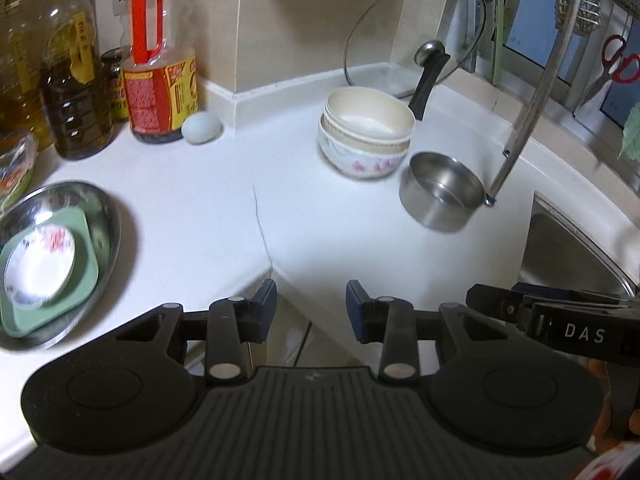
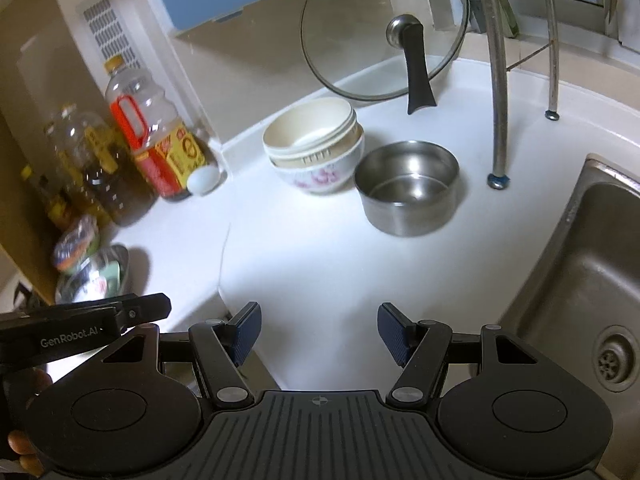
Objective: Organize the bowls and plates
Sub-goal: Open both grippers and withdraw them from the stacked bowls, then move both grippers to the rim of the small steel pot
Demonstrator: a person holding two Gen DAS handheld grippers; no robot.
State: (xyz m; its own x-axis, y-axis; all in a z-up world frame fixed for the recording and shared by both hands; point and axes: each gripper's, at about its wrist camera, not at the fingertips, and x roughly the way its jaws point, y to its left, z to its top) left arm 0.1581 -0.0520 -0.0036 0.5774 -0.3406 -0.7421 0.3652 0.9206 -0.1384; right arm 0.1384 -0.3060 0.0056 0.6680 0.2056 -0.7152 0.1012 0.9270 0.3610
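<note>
Both the left gripper [image 1: 311, 308] and right gripper [image 2: 319, 332] hold their fingers spread, empty. Stacked bowls [image 1: 366, 134] sit upper centre beside a steel pot [image 1: 440, 190]; a floral plate [image 1: 40, 266] lies far left on a green dish [image 1: 86, 276].

I'm in a home kitchen: a white counter [image 2: 320, 248] beside a steel sink [image 2: 580, 264], oil bottles [image 1: 76, 92] against the tiled wall, a glass pot lid [image 2: 384, 32], stacked bowls [image 2: 316, 148].
</note>
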